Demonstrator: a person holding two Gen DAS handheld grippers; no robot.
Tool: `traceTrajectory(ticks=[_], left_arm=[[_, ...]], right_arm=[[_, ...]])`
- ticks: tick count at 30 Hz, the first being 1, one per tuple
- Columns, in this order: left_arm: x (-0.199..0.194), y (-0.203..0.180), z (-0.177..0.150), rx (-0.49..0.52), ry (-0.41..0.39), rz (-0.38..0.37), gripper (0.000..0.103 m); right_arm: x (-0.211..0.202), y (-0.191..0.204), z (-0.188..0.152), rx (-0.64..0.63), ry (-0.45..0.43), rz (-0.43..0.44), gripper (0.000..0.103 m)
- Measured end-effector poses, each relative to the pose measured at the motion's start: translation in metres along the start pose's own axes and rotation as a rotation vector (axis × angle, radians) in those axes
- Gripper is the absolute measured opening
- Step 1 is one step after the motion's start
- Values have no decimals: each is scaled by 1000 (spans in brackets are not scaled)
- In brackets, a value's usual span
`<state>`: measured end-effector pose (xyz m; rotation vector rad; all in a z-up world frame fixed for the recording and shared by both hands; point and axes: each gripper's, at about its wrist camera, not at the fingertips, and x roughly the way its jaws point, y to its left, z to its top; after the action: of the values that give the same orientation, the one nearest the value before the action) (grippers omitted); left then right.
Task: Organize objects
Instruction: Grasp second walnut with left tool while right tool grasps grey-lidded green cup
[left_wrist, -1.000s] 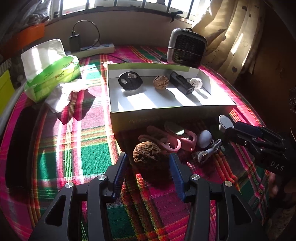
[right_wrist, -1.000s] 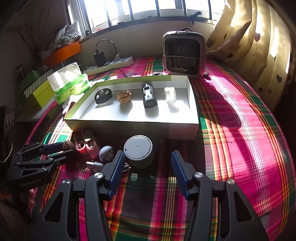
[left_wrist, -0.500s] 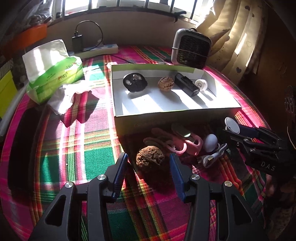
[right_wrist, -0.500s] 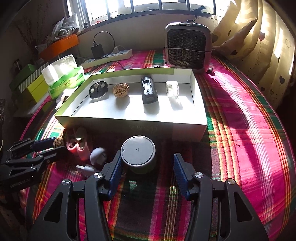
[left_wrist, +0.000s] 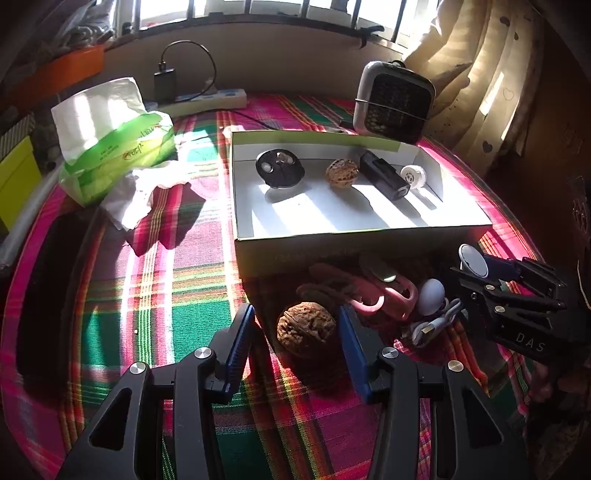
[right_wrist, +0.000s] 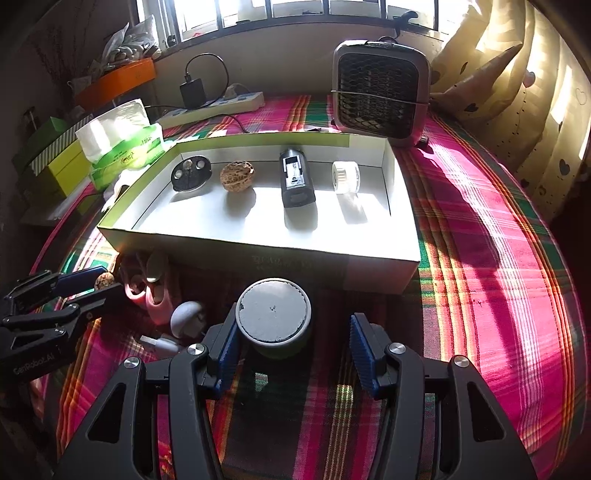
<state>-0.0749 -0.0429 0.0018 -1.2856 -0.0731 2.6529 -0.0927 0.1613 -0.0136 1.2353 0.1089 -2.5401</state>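
A shallow white box (left_wrist: 369, 229) (right_wrist: 376, 264) holds a black disc (left_wrist: 279, 168), a walnut (left_wrist: 341, 173), a black block (left_wrist: 384, 181) and a white spool (left_wrist: 413, 176). In front of it lie a loose walnut (left_wrist: 306, 328), pink scissors (left_wrist: 373, 295), a white charger with cable (left_wrist: 432, 295) and a grey round jar (right_wrist: 273, 314). My left gripper (left_wrist: 297, 343) is open with the loose walnut between its fingers, near the right one. My right gripper (right_wrist: 293, 350) is open around the grey jar, its left finger close to the jar.
A small heater (right_wrist: 380, 88) stands behind the box. A green tissue pack (left_wrist: 110, 140) with loose tissue lies to the left. A power strip (right_wrist: 214, 110) with a charger runs along the back wall. Yellow boxes (right_wrist: 55, 162) are stacked at far left. Curtains (right_wrist: 517, 92) hang right.
Both grippers have moved forward a little, so the walnut and the jar sit deeper between their fingers. The jaws stay open.
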Motion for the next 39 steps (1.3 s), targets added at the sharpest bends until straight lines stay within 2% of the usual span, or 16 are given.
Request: traceTrajectory(ticks=[5,10,17,39], left_arm=[[0,-1,-1,6,-7,10,45],[1,-2,-1,12,-7,17,43],[-1,3,-1,1,-11,33,30],[-3,6,-3,-14,-11,21,28]], right_arm=[[1,1,1,-1,1,-2,53],[0,0,0,7,-3,-4,46],[-1,0,-2,-1,-3,-6,35],[-1,2,-2,-2,-3,-10,35]])
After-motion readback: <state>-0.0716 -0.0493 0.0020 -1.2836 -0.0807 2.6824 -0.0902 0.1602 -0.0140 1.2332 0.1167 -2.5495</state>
